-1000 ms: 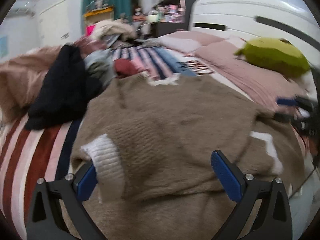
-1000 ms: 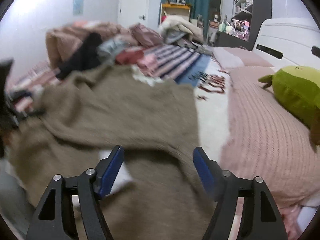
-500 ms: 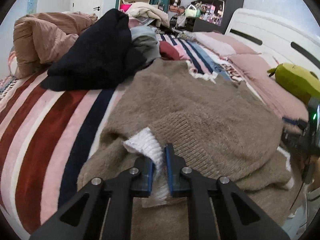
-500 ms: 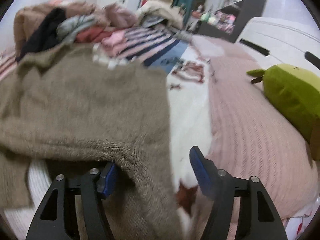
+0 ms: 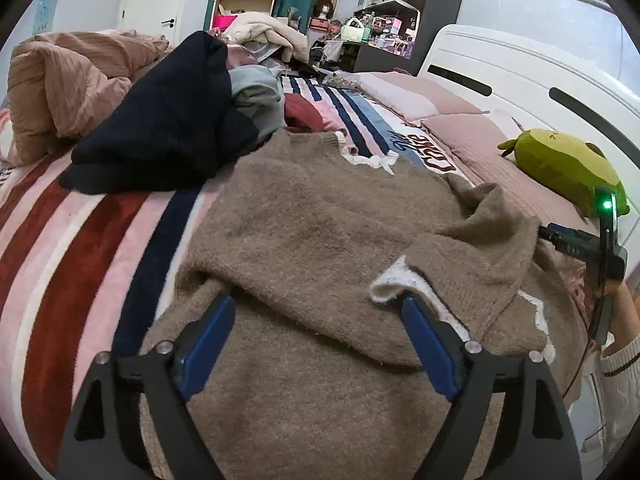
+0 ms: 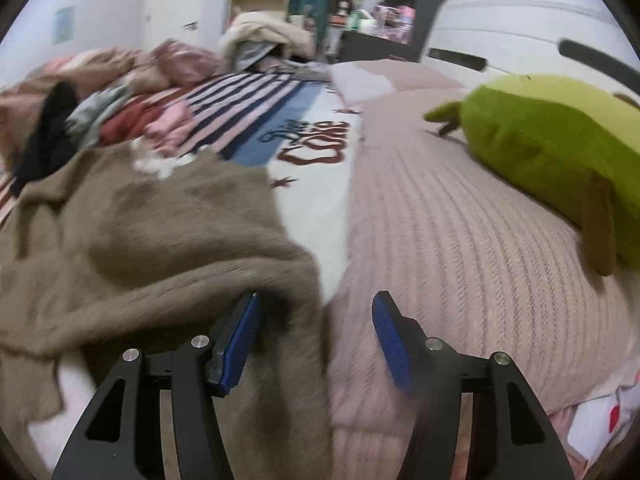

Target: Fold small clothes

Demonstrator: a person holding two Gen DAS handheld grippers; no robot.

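A cluttered bedroom: a bed with a white headboard (image 5: 520, 68), a striped blanket (image 5: 80, 248) and a pink ribbed coverlet (image 6: 460, 240), and shelving behind. The task's thing, a brown knit sweater (image 5: 320, 224) with white cuffs, lies spread across the blanket in the foreground; one sleeve, ending in a white cuff (image 5: 394, 282), is laid over the body. A heap of unfolded clothes, topped by a dark navy garment (image 5: 168, 120), sits just beyond the collar; a green plush toy (image 6: 560, 152) rests on the coverlet to the right.

The left gripper (image 5: 316, 344) hovers over the folded sleeve, its jaws opening and spread, with knit beneath them but nothing pinched. The right gripper (image 6: 316, 340) is at the sweater's right edge (image 6: 296, 280), its jaws closing; a fold of brown knit stands between them, touching the left pad, with a clear gap to the right pad, so no grip is formed yet.

Risks, as judged: the released sleeve may slide off, since thick knit springs back. The right jaws may catch the coverlet with the sweater, or only a thin edge that slips when pulled. A hard pull could drag the body askew and undo the laid sleeve.
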